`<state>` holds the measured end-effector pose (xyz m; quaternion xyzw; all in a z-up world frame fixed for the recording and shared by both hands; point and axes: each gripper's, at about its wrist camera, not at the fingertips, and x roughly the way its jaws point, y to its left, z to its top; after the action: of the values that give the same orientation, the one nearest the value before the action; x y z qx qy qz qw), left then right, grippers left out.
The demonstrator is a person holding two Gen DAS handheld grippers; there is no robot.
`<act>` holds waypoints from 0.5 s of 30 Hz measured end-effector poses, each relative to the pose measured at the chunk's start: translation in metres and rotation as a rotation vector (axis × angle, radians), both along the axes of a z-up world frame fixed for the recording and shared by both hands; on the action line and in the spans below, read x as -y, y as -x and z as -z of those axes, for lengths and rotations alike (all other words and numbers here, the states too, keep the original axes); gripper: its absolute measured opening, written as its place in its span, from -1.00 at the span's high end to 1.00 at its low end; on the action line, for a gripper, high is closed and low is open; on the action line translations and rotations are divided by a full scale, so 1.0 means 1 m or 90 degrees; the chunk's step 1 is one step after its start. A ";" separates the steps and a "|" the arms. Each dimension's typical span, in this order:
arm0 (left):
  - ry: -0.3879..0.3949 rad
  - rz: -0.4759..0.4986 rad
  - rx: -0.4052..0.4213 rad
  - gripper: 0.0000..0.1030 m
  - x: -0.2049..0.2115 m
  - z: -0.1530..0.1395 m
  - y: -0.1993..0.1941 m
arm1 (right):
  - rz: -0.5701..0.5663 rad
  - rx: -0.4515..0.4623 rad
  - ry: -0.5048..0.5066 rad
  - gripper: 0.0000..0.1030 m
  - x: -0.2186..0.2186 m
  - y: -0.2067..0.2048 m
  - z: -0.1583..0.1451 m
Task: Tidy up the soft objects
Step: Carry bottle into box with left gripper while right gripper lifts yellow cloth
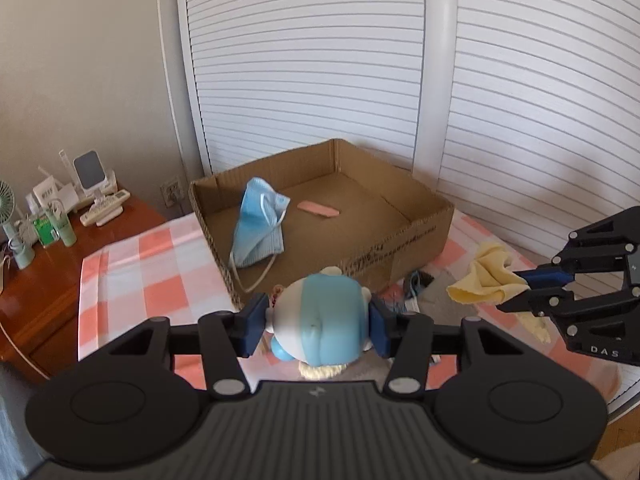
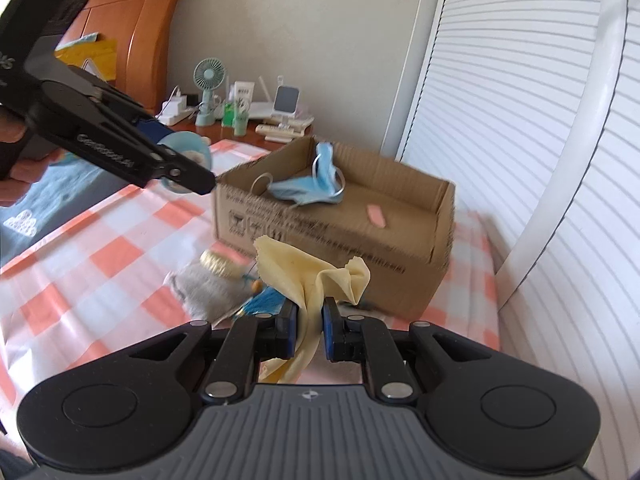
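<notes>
Cardboard box point(image 1: 424, 236), open-topped, shallow, set on checked pink-and-white cloth point(image 1: 132, 276) at far edge of bed, close against white louvred doors point(image 1: 304, 60). Printed lettering along near wall.

Contents of box: blue face mask point(image 1: 260, 224), crumpled, ear loop trailing over near wall toward left corner; small pink strip point(image 1: 318, 210) lying flat on box floor, apart from mask, toward middle.

Left gripper point(image 1: 320, 320): clamped on plush toy point(image 1: 324, 320), blue pads pressing its two sides. Toy rounded, white and pale blue, lifted clear of cloth, just short of box's near wall. Seen from right wrist camera as black linkage reaching in from upper left, hand point(image 2: 16, 152) on its handle.

Right gripper point(image 2: 310, 332): pinched tight on yellow cloth point(image 2: 308, 280), thin fold caught between blue pads, rest bunched above fingertips and hanging below. Cloth raised off bed, in front of box's near wall toward right corner.

Loose on checked cloth, near box's front wall: grey soft item point(image 2: 204, 288); round cream-coloured item point(image 2: 218, 264) touching it; blue tasselled item point(image 2: 266, 300), partly hidden behind right gripper and yellow cloth. Kind of each not clear owing to blur.

Wooden nightstand point(image 1: 48, 280) beside bed's left edge: green mini fan point(image 2: 208, 80), remote control point(image 1: 104, 208), small bottles, charger stand.

Wooden headboard point(image 2: 148, 28) beyond nightstand.
</notes>
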<state>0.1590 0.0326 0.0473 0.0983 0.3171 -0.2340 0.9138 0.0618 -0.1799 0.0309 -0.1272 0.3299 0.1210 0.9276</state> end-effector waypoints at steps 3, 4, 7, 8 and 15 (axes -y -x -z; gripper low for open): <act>-0.002 0.002 0.011 0.01 0.013 -0.007 -0.026 | 0.012 0.014 -0.001 0.70 0.007 -0.012 -0.007; -0.007 -0.001 0.016 0.01 0.017 -0.008 -0.036 | 0.016 0.017 0.000 0.70 0.009 -0.015 -0.008; -0.016 -0.014 0.018 0.00 0.028 -0.007 -0.065 | 0.024 0.024 -0.005 0.70 0.013 -0.025 -0.013; -0.019 -0.021 0.016 0.00 0.031 -0.005 -0.073 | 0.025 0.025 -0.005 0.70 0.014 -0.027 -0.013; -0.028 -0.069 0.013 -0.77 0.035 0.015 -0.099 | 0.025 0.027 -0.005 0.70 0.015 -0.035 -0.016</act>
<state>0.2584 -0.0026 0.0325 0.1029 0.3179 -0.1760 0.9259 0.0966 -0.1951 0.0472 -0.1199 0.3118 0.1012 0.9371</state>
